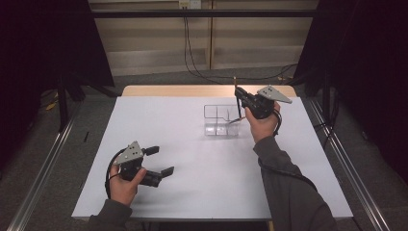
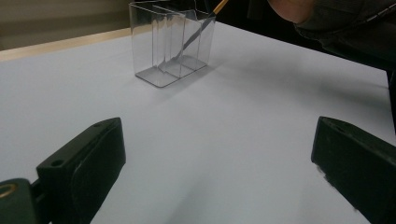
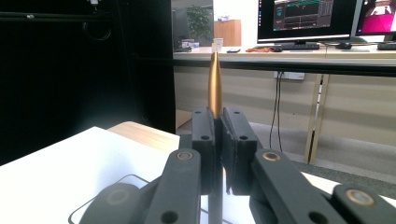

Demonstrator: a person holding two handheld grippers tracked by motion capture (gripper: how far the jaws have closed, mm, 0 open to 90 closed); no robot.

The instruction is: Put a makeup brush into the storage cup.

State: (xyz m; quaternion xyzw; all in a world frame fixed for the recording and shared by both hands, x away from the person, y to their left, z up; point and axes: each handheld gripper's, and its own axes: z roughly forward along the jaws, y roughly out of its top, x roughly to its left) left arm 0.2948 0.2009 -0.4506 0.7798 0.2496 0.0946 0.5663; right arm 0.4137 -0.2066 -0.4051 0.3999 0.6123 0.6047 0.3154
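**No legible text**

No words, labels, brands or numbers can be read. Graphics are displayed on the monitor (image 3: 306, 18) seen in the right gripper view, but its characters are too small to be made out.

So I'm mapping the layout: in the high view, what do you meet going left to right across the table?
Left tongs, open → clear divided container → thin brush standing in it → right tongs, shut on the brush.
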